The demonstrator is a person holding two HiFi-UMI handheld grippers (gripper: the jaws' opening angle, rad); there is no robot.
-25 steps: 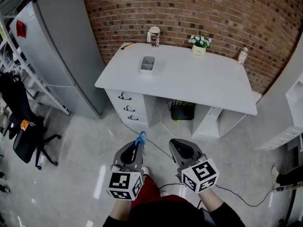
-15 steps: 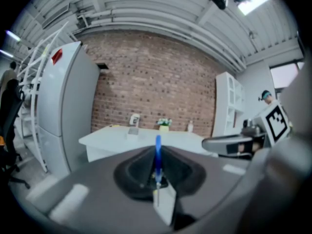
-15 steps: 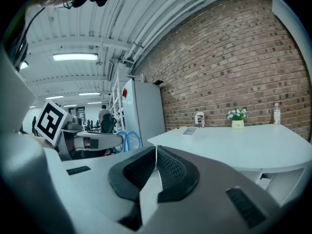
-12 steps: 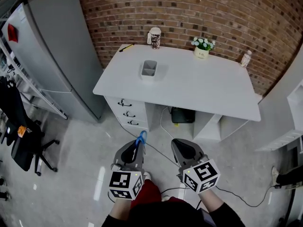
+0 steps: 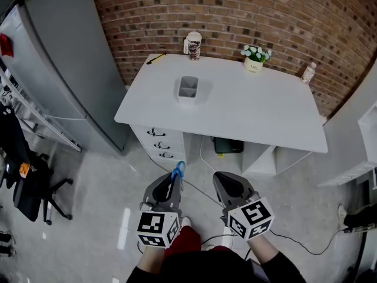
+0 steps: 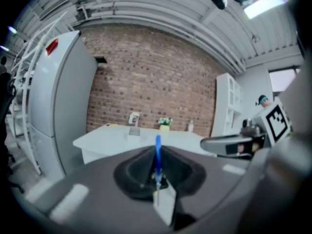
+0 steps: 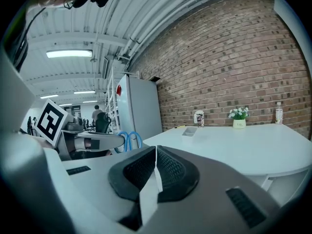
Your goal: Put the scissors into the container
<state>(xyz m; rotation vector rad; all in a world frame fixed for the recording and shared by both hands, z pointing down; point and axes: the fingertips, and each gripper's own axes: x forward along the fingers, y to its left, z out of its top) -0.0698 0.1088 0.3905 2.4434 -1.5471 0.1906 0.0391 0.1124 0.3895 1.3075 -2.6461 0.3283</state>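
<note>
My left gripper's (image 5: 172, 180) jaws clamp the scissors (image 5: 177, 170), my right gripper's (image 5: 222, 180) sit together, empty. I should grip firmly and approach above the container (image 5: 189, 88).

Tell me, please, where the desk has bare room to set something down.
The desk is bare along its front edge and across the stretch right of the container. The crowded part is the back edge by the brick wall: a pencil, a cup, a flower pot and a bottle.

No legible text, number, brand or sign. Cup (image 5: 192, 45) on desk (image 5: 253, 111): dark print, too small to read. Left gripper (image 5: 172, 183), right gripper (image 5: 224, 180): cubes (image 5: 158, 229) carry square patterns only.
</note>
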